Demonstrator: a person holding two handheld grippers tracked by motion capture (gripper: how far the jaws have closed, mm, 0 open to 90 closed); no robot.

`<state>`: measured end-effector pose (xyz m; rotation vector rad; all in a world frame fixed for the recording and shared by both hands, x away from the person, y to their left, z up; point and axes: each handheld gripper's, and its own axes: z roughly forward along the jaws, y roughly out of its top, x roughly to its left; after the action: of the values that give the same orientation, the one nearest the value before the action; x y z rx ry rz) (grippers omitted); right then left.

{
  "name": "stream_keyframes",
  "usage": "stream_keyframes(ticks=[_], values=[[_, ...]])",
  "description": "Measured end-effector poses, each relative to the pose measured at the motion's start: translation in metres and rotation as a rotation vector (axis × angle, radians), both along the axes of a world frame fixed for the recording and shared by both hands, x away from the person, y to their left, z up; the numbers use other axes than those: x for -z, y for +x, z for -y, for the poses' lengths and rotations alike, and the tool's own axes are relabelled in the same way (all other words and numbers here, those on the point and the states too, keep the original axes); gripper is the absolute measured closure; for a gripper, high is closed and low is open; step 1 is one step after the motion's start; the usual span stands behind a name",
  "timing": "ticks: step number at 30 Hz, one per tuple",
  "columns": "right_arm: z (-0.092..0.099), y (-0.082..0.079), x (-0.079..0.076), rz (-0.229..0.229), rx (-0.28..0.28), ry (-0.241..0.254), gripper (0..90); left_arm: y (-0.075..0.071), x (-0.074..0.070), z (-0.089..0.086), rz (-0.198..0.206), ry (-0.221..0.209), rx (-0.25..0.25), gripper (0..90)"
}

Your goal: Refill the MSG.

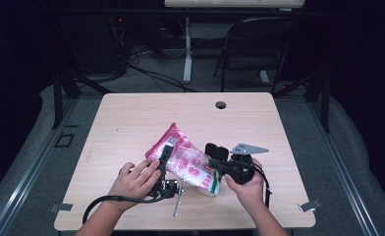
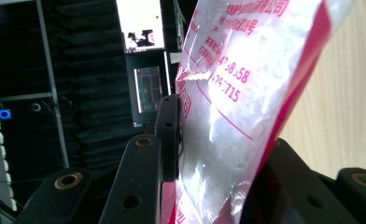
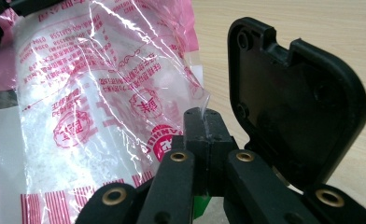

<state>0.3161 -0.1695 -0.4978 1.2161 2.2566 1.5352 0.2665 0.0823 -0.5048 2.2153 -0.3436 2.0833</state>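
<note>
Count, this moment: one clear plastic bag (image 1: 183,160) with pink-red print. Two handheld grippers: left gripper (image 1: 165,160), right gripper (image 1: 215,157). Two hands: left hand (image 1: 134,179), right hand (image 1: 247,186). One wooden surface (image 1: 131,123) with one round cable hole (image 1: 221,104). One folding chair (image 1: 257,46) behind it. One grey three-cornered plate (image 1: 248,148).

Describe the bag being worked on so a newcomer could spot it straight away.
On the wooden table, look at the near middle, between the person's two hands. The bag lies there: clear crinkly plastic with pink edges and red print, holding white grains. It's the only pink thing on the table, and both grippers reach it.
</note>
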Motion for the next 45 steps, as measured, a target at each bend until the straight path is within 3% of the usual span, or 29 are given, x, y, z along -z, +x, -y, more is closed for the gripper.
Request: stream_keyframes(ticks=[18, 23, 28, 36, 45], values=[[-0.003, -0.001, -0.004, 0.004, -0.027, -0.018, 90.0, -0.005, 0.02, -0.01, -0.095, -0.131, -0.037, 72.8], [-0.006, -0.002, -0.006, 0.014, -0.031, -0.018, 90.0, -0.009, 0.027, -0.013, -0.151, -0.221, -0.052, 73.1], [-0.008, -0.003, -0.008, 0.017, -0.034, -0.023, 90.0, -0.011, 0.033, -0.013, -0.181, -0.26, -0.058, 73.5], [-0.01, -0.003, -0.009, 0.015, -0.045, -0.033, 90.0, -0.012, 0.041, -0.015, -0.252, -0.365, -0.073, 73.8], [-0.01, -0.001, -0.01, 0.016, -0.049, -0.02, 90.0, -0.011, 0.045, -0.013, -0.286, -0.401, -0.079, 73.8]])
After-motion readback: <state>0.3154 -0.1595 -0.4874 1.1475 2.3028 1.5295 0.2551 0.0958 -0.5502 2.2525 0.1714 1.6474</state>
